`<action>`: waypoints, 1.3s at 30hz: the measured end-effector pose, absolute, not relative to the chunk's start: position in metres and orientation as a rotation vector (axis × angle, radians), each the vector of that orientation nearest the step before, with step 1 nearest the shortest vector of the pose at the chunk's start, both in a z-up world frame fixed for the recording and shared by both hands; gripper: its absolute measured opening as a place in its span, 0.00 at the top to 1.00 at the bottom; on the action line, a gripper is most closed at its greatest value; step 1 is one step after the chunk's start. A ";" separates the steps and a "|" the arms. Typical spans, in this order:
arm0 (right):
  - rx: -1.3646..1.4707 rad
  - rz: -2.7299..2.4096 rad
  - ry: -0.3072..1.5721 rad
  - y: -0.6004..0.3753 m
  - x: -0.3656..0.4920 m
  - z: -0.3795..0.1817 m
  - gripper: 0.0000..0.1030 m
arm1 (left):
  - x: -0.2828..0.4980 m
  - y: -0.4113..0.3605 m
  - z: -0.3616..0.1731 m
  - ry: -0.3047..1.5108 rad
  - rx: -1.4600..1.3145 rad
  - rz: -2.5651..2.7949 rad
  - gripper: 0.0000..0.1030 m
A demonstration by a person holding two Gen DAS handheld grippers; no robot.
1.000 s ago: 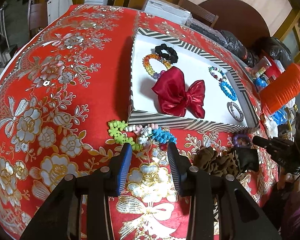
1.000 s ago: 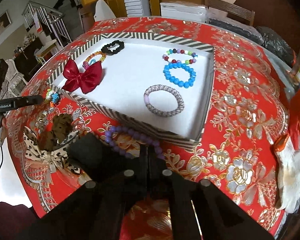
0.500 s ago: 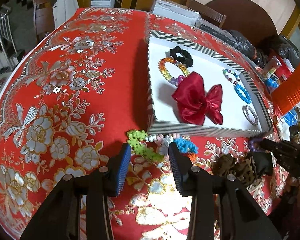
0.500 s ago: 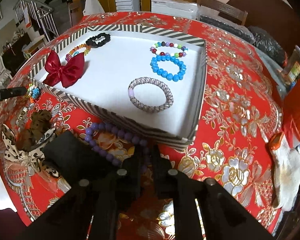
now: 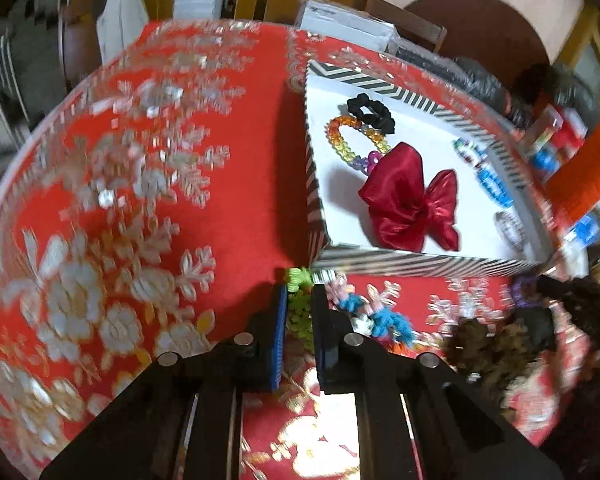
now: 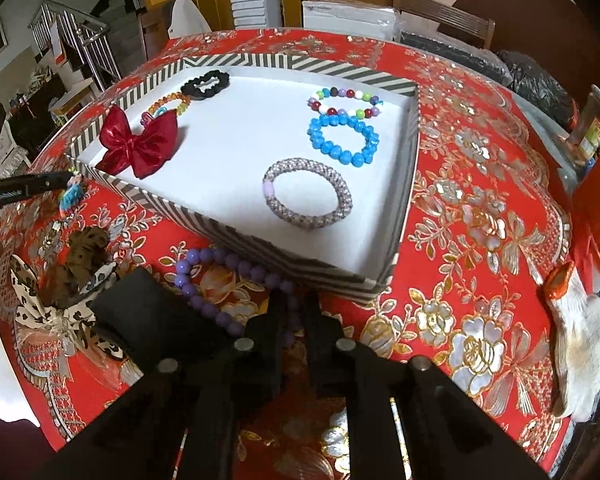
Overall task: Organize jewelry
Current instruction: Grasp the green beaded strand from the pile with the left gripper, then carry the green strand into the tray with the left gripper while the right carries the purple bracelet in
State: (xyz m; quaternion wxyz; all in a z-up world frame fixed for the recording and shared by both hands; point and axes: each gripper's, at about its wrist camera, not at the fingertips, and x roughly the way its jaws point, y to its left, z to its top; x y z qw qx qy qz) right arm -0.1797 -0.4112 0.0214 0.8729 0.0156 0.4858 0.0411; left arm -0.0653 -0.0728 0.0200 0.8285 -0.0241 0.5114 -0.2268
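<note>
In front of the striped box (image 5: pixel 420 259), on the red flowered cloth of the counter (image 5: pixel 236 184), the left tongs (image 5: pixel 300 312) have come forward and down since a second ago: then the green end of the multicoloured bead bracelet (image 5: pixel 300 312) lay ahead of wide-spread jaws, and now it sits between them. The jaws are closing on it, the blue pads almost against the green beads; the blur hides whether they already press. The right tongs (image 6: pixel 296 312) have stayed put, shut on the far loop of the purple bead bracelet (image 6: pixel 216 260), which lies just beside the box's near wall.

The multicoloured bracelet is a chunky strand, green at the left, then white, pink and blue trailing right. Inside the box (image 6: pixel 404 216), on its white floor, lie 1 red satin bow (image 6: pixel 138 142), 1 black scrunchie (image 6: pixel 204 83), 1 rainbow bracelet (image 5: pixel 340 136), 1 mixed-colour bead bracelet (image 6: pixel 344 102), 1 blue bead bracelet (image 6: pixel 342 140) and 1 silvery mesh bangle (image 6: pixel 308 192). A leopard-print bow (image 6: pixel 60 292) lies left of the purple beads.

Chairs (image 6: pixel 444 12), a staircase railing (image 6: pixel 72 36) and a white glove (image 6: pixel 580 332) surround the scene.
</note>
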 end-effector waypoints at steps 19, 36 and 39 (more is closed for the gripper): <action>0.121 0.115 0.850 -0.423 -0.201 0.090 0.91 | -0.100 -0.067 0.118 0.914 -0.108 -0.588 0.93; 0.075 0.111 0.783 -0.424 -0.187 0.137 0.91 | -0.084 -0.131 0.173 0.789 0.005 -0.644 0.93; 0.077 0.116 0.784 -0.422 -0.178 0.139 0.91 | -0.078 -0.148 0.169 0.786 0.035 -0.640 0.93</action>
